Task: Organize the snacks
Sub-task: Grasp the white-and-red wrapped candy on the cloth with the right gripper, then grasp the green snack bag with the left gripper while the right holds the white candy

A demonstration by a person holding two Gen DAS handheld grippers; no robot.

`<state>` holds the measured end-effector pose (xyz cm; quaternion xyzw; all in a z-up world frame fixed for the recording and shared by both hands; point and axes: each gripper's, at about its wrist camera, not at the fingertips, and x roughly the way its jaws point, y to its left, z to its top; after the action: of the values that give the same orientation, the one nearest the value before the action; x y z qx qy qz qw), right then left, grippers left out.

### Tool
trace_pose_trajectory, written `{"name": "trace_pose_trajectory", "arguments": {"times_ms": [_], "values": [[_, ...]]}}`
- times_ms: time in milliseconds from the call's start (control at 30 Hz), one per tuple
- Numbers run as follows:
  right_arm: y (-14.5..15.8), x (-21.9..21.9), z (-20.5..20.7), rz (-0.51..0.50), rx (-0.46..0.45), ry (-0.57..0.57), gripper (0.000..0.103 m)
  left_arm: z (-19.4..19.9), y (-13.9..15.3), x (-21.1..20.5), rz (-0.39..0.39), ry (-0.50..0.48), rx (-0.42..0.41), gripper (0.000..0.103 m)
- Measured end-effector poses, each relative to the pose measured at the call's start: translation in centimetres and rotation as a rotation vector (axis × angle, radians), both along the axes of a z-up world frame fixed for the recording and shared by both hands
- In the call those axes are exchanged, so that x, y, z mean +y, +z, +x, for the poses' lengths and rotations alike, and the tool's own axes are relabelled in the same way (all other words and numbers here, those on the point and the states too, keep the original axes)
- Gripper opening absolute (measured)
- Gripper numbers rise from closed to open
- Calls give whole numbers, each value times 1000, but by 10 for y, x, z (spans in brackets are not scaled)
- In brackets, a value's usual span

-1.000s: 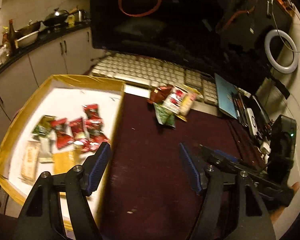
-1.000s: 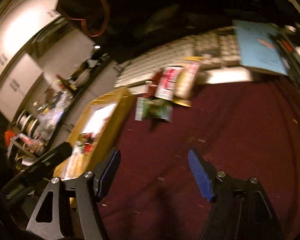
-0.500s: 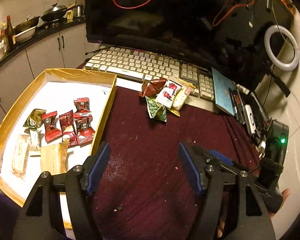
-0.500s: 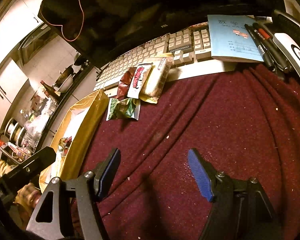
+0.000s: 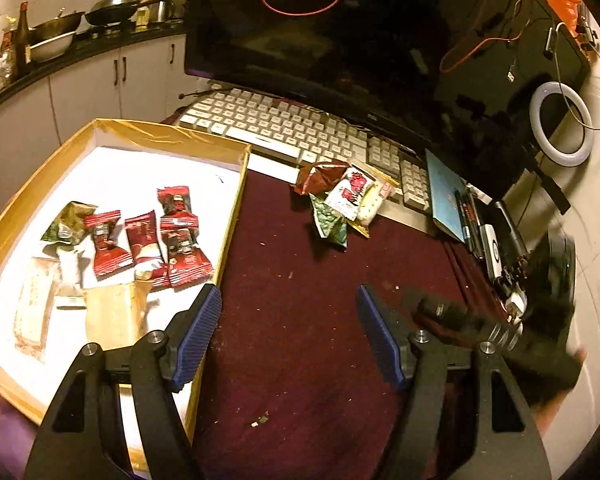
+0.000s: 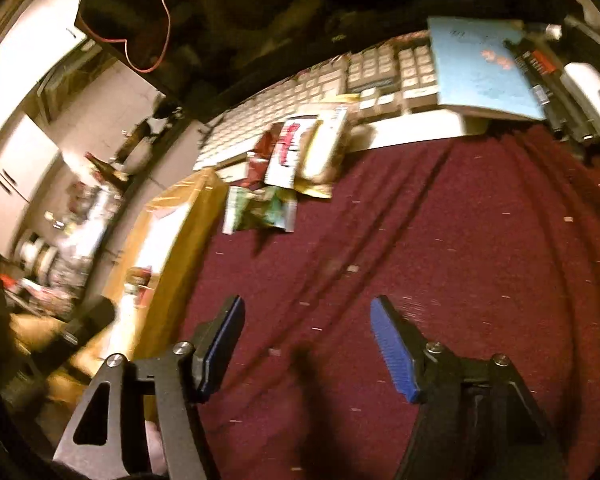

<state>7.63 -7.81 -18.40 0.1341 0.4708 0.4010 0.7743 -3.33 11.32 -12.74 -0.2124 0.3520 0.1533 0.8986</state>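
Left gripper [image 5: 290, 334] sits nearest, jaws wide apart, nothing between them, hovering over the maroon cloth [image 5: 300, 300]. Its left finger hangs over the near right wall of the gold box [image 5: 230, 216]. Right gripper [image 6: 306, 342] is also spread wide and empty, over the same cloth; its view is motion-blurred. In the left view the right gripper's body shows as a dark blur low on the right.

Inside the box, on its white floor: a tan packet [image 5: 114, 314] closest, a pale long packet [image 5: 30, 314] at the left, then a cluster of red packets [image 5: 162, 240] side by side, touching or overlapping, and one green-gold packet [image 5: 66, 226] to their left.

Farther out on the cloth, apart from the box, a small pile of loose snacks: a green packet [image 5: 330, 226] at the front, a red-and-white packet [image 5: 350, 194] partly on top of it, a pale yellow packet [image 5: 374, 204] to its right, and a dark red packet [image 5: 320, 178] behind. The pile's back edge rests against the keyboard [image 5: 296, 128].

Right of the keyboard lies a blue booklet [image 5: 446, 194] with pens [image 5: 466, 216] beside it. Behind stands a dark monitor [image 5: 360, 40] with an orange cable draped over it. Ring light [image 5: 560, 124] at far right. Kitchen counter with pans [image 5: 112, 10] far left.
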Motion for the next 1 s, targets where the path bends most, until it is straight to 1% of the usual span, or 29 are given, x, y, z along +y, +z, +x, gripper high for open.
{"name": "trace_pose_trajectory", "arguments": {"times_ms": [33, 67, 167, 267, 333, 433, 500, 567, 633, 667, 733, 767, 867, 933, 1000], "values": [[5, 3, 6, 19, 24, 12, 66, 1, -1, 1, -7, -6, -2, 69], [9, 6, 12, 17, 33, 11, 65, 1, -2, 1, -13, -14, -4, 69], [25, 25, 36, -23, 30, -16, 65, 0, -2, 6, -27, -23, -16, 69], [34, 51, 61, -56, 47, -27, 60, -4, -1, 12, -49, -14, -33, 69], [37, 73, 79, -97, 36, -43, 54, -8, -2, 16, -54, -9, -31, 69], [34, 97, 97, -157, 27, -78, 52, -14, -2, 21, -62, 0, -39, 69], [32, 113, 101, -214, 0, -99, 50, -17, -3, 25, -70, 9, -40, 69], [37, 125, 94, -269, -80, -112, 51, -18, -4, 26, -70, 6, -32, 69], [38, 138, 88, -340, -136, -124, 52, -20, -3, 27, -71, 10, -36, 69], [37, 142, 86, -377, -167, -136, 44, -21, -3, 27, -72, 12, -41, 69], [37, 148, 81, -459, -230, -153, 22, -22, -2, 27, -69, 13, -38, 69], [36, 147, 80, -466, -240, -146, 21, -21, -2, 25, -66, 9, -33, 69], [33, 131, 77, -455, -227, -126, 19, -16, 0, 23, -70, -13, -34, 69], [35, 110, 69, -399, -184, -112, 19, -5, 1, 18, -86, -54, -40, 69], [42, 82, 56, -332, -175, -125, 19, 14, 1, 14, -94, -90, -19, 69]]}}
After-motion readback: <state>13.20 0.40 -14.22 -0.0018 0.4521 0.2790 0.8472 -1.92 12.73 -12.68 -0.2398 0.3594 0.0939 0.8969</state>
